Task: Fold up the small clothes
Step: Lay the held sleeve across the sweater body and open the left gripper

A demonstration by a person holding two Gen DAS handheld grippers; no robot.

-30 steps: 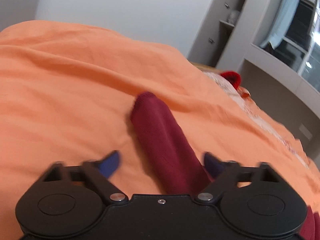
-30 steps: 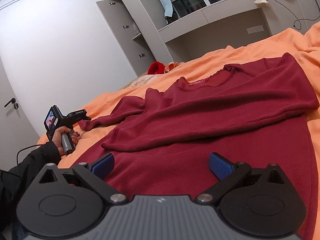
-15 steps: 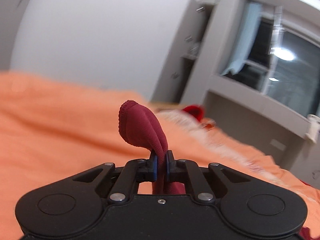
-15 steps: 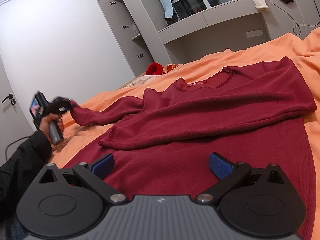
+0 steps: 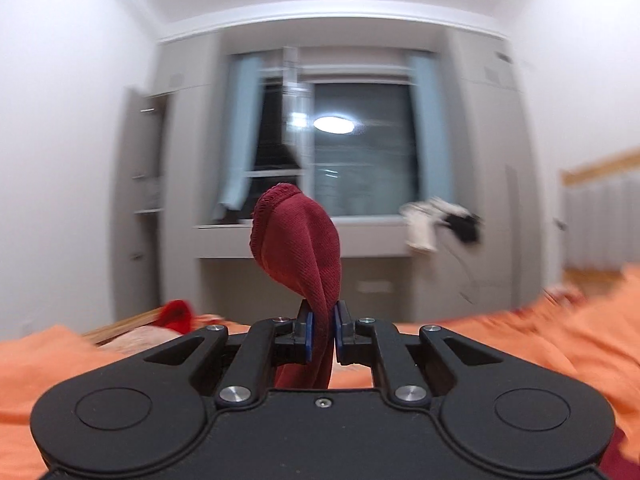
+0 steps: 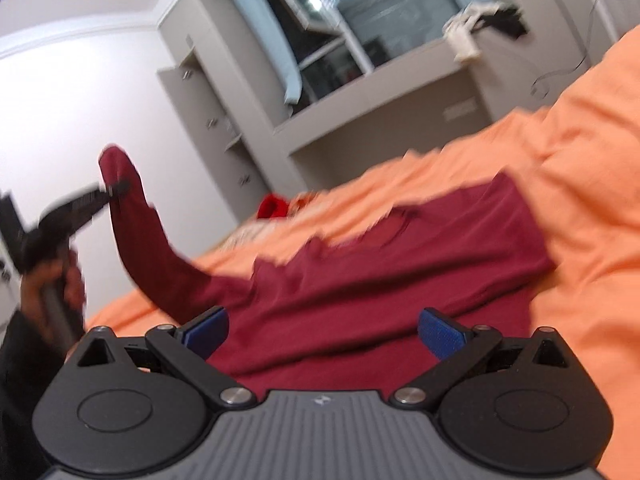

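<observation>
Sleeve [image 5: 298, 240] of your red shirt [image 6: 400, 272], centre frame, clamped in your left gripper [image 5: 322, 334]; right gripper [image 6: 322, 334] jaws apart

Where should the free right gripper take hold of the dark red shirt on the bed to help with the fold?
Probably the near hem of the dark red shirt, coming in low from the front: it lies flat right ahead of the open right gripper, while the left gripper holds the raised sleeve.

Raised sleeve [image 6: 136, 232] crosses the left side; orange bedspread [image 6: 592, 184] rightward seems open.
</observation>
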